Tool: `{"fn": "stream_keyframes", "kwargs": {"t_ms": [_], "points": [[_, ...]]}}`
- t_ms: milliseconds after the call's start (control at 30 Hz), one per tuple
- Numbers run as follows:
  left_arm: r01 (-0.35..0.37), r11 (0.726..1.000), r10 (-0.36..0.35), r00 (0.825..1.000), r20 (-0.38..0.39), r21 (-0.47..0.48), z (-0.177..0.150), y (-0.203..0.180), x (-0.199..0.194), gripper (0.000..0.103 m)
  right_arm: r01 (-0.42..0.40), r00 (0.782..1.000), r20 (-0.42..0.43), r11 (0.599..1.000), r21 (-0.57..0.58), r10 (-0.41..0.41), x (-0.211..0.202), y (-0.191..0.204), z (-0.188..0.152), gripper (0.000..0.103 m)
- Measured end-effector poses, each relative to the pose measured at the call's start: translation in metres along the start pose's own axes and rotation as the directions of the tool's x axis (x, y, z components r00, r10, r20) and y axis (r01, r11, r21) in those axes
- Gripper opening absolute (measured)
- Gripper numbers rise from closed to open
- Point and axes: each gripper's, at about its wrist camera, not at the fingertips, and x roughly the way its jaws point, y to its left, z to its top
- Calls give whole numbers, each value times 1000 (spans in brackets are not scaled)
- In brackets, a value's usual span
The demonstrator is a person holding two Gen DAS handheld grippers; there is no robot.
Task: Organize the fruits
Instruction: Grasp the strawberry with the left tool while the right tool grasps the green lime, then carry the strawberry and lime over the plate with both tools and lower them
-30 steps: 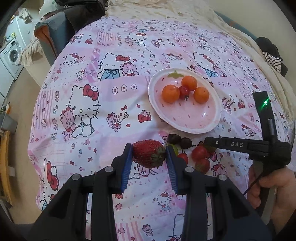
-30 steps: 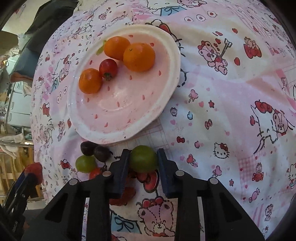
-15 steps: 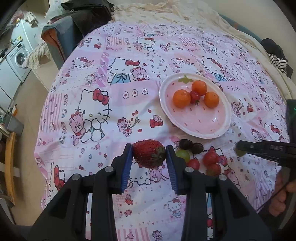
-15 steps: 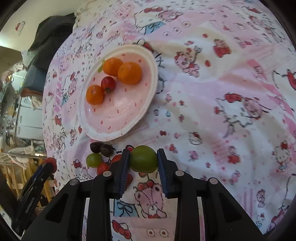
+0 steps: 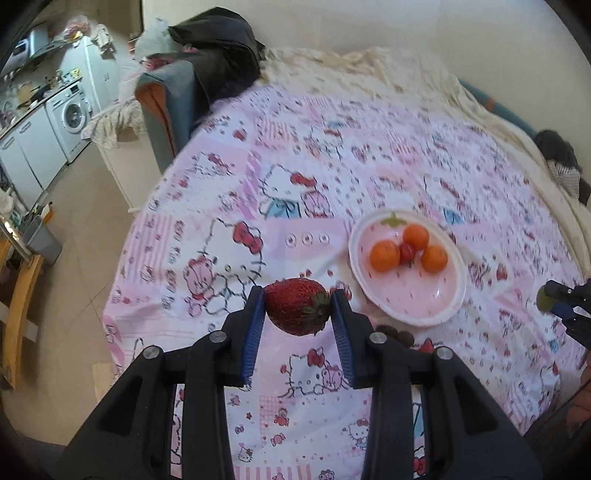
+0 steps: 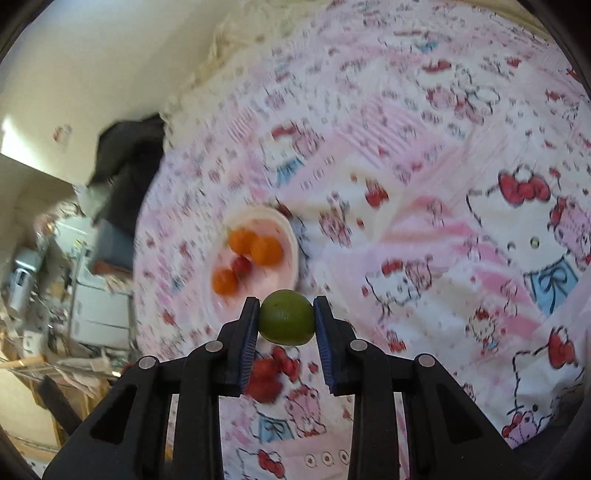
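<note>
Cream wall behind bed; beige tiled floor left; washing machine under white counter; wooden chair at left edge.

both grippers are up in the air above the bed. the left gripper has its blue-padded fingers pressed against a strawberry. the right gripper pinches a green fruit between its pads, its tip also showing at the left camera's edge.
</note>
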Motion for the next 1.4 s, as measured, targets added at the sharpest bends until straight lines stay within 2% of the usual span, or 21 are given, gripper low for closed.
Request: {"fn": "stream_keyframes", "kwargs": {"t_ms": [233, 367, 700, 900, 1100, 1267, 1400], "points": [[15, 1000, -16, 998, 61, 26, 30, -4, -10, 32, -121, 992, 34, 992, -44, 123, 1, 25, 19, 31], [34, 998, -37, 997, 74, 51, 48, -15, 0, 32, -160, 987, 14, 985, -59, 161, 17, 38, 28, 31], [83, 983, -85, 996, 5, 161, 60, -66, 64, 32, -107, 992, -79, 986, -127, 97, 76, 57, 52, 31], [96, 969, -84, 995, -61, 230, 44, -97, 103, 32, -72, 988, -148, 988, -135, 51, 107, 51, 47, 31], [106, 952, -80, 992, -102, 287, 25, -118, 122, 32, 6, 976, -212, 985, -175, -44, 136, 43, 33, 31], [56, 912, -33, 997, -64, 406, 13, -137, 128, 32, 38, 967, -240, 979, -199, -87, 146, 42, 26, 31], [21, 897, 7, 998, -62, 441, 6, -139, 134, 32, 43, 962, -258, 979, -198, -95, 152, 41, 23, 31]]}}
